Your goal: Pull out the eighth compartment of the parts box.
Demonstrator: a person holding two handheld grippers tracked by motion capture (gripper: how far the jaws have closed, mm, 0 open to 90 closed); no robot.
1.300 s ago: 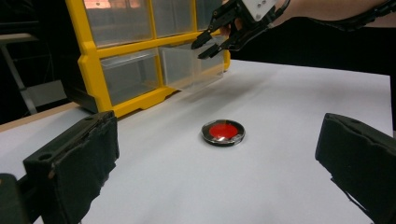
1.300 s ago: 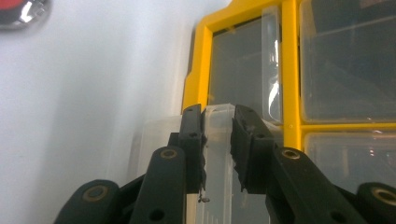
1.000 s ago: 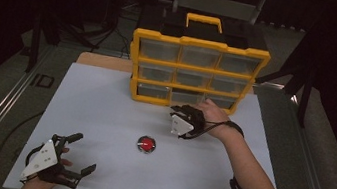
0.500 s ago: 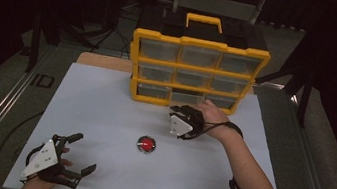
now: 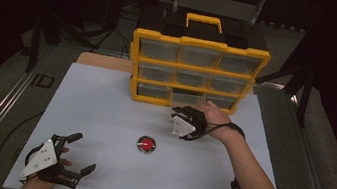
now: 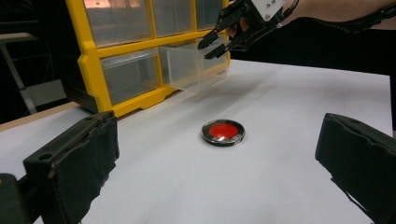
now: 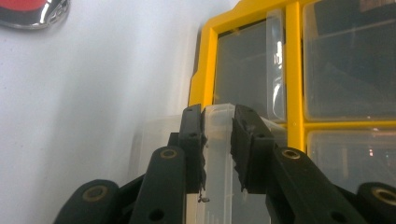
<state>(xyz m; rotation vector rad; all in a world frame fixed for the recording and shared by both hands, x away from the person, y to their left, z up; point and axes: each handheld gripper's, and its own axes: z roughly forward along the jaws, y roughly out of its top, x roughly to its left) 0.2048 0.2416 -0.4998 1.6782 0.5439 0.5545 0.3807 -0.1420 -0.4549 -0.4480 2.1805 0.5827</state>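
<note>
- Yellow organizer (image 5: 195,70) is standing at the desk's (image 5: 102,115) far edge; the right tool (image 5: 184,118) is gripping its bottom-middle drawer (image 5: 187,99).
- Left tool (image 6: 219,186) is resting wide open, facing the red disc (image 6: 223,131); the drawer (image 6: 194,65) is sitting part-way out.
- Right tool (image 7: 218,149) is pinching the clear drawer front (image 7: 218,116); pulling straight should be preventing jamming.

Most of the white table top (image 5: 103,110) is wide open, whole left half and lower middle of the high view. The yellow drawer cabinet (image 5: 196,71) walls off the upper centre, with a clear drawer (image 6: 194,65) pulled out of its bottom row. The red round disc (image 5: 147,145) sits mid-board, easy to pass either side.
</note>
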